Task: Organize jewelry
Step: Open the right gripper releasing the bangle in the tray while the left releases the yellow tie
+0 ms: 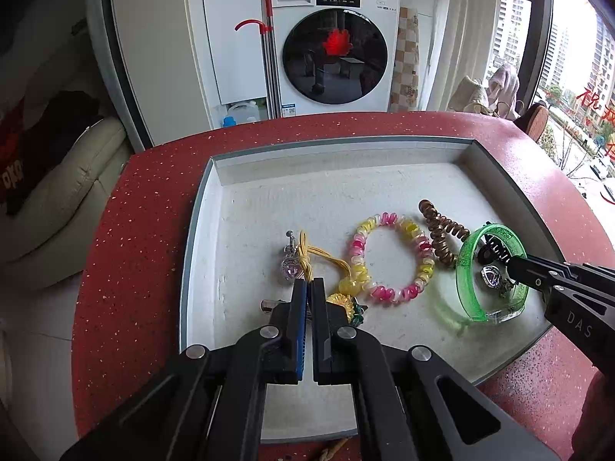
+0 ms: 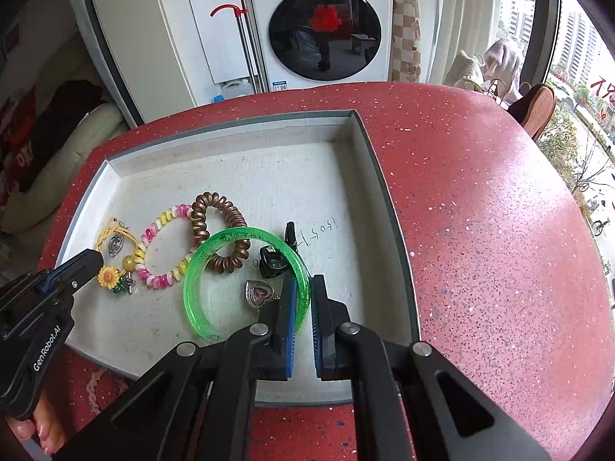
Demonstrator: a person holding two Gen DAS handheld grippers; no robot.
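A white tray (image 1: 215, 207) with a grey rim lies on the red speckled table (image 2: 480, 211). My left gripper (image 1: 308, 282) is shut on the yellow cord (image 1: 305, 257) of a necklace with a sunflower charm (image 2: 108, 276) and a heart pendant (image 1: 289, 267). My right gripper (image 2: 303, 288) is shut on the rim of a clear green bangle (image 2: 200, 269), which stands tilted. Inside the bangle's ring lie a silver heart pendant (image 2: 259, 294) and a black ring (image 2: 271, 261). A pink-and-yellow spiral bracelet (image 1: 392, 257) and a brown spiral hair tie (image 2: 219, 226) lie between the grippers.
A small black clip (image 2: 290, 232) lies by handwriting on the tray floor. A braided cord (image 2: 96, 384) rests on the table in front of the tray. Beyond the table stand a washing machine (image 1: 338, 50), a cream sofa (image 1: 65, 192) and a window (image 2: 576, 57).
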